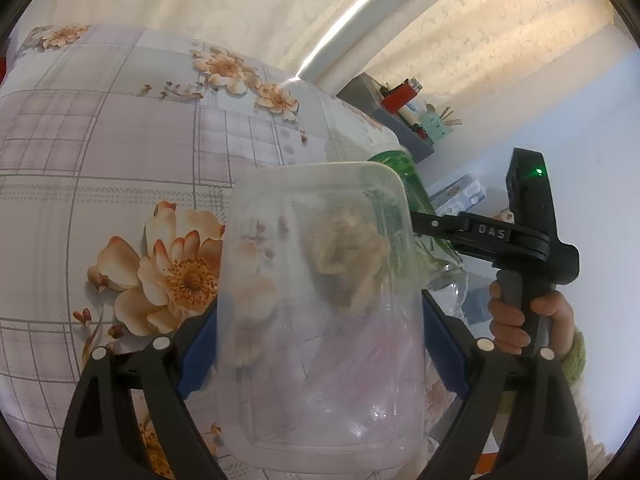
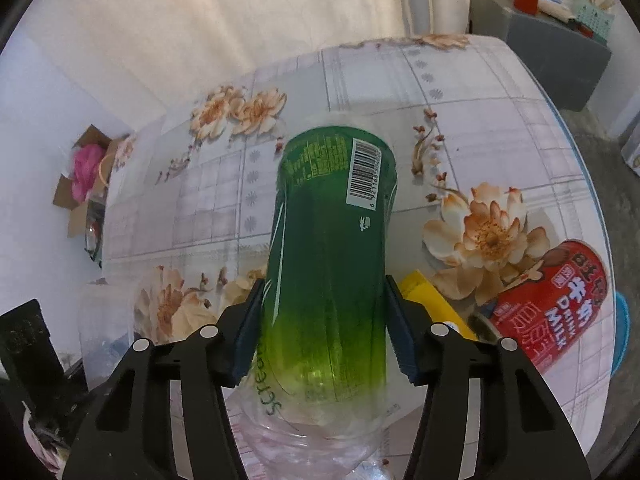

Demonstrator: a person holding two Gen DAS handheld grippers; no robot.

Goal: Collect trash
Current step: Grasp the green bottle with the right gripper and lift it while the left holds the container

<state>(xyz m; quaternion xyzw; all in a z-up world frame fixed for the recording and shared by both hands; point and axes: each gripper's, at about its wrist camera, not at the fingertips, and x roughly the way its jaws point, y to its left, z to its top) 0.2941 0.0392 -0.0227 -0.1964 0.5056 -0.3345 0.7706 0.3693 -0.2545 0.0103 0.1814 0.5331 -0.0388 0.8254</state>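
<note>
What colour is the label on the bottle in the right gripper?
Green, fading lighter toward the gripper, on the bottle; clearest in the right wrist view.

Two grippers are in view: the left gripper [image 1: 320, 344] and the right gripper [image 2: 324, 332]. There is one clear plastic container [image 1: 320, 312] at the centre of the left view, and one green bottle [image 2: 328, 248] at the centre of the right view. One red milk can [image 2: 556, 304] lies at the right edge, with one yellow packet [image 2: 432, 300] just left of it. One cardboard box [image 2: 80, 184] sits at the left edge. One flowered tablecloth [image 2: 460, 88] covers the single table.
</note>
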